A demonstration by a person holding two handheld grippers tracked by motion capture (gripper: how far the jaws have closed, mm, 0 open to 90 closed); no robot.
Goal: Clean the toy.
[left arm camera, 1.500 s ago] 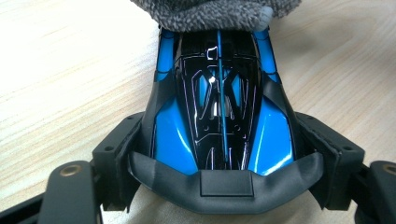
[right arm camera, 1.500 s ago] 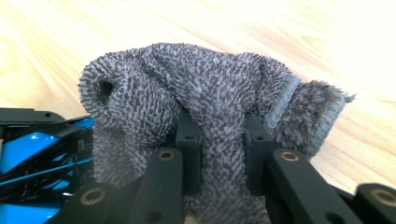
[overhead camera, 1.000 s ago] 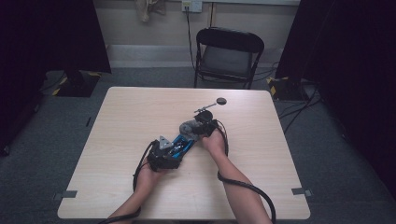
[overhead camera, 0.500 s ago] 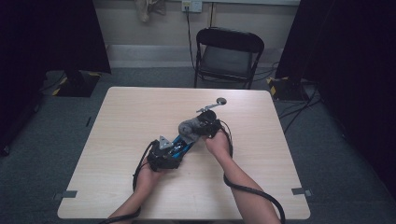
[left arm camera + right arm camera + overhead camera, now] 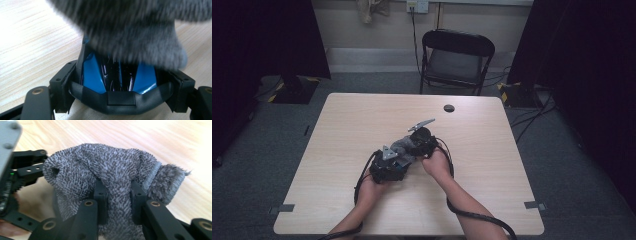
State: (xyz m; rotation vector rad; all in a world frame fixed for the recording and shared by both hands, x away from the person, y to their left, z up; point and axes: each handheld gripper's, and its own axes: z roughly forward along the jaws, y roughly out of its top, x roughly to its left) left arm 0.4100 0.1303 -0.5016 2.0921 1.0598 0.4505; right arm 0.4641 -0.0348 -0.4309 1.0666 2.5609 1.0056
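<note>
Right gripper view has the clearest look at it: a grey terry cloth is bunched up and pinched between that gripper's two black jaws, which are closed tight on the fabric. So the right gripper has a solid bite on the cloth, with loose folds puffing out on both sides.

The other thing in play is a blue and black glossy object, looks like a computer mouse to me but can't swear to it. In the left gripper view it sits clamped between the jaws, pads pressing its sides, with the cloth hanging right over its far end, blurry and close. So the left gripper is basically acting as a vise while the right one wipes.

From the high view both sit mid-table, left gripper and right gripper nearly touching, cloth between them on the wooden table.

My take on doing this wipe well: keep the left hand dead still and low so the mouse doesn't twist out, since that shell looks slick. Drag the cloth along the top in long passes rather than dabbing, and keep the metal jaw tips off the plastic, only fabric should touch. Light pressure, otherwise the clamped thing could squirt free. A small dark round thing sits far back, well clear.
</note>
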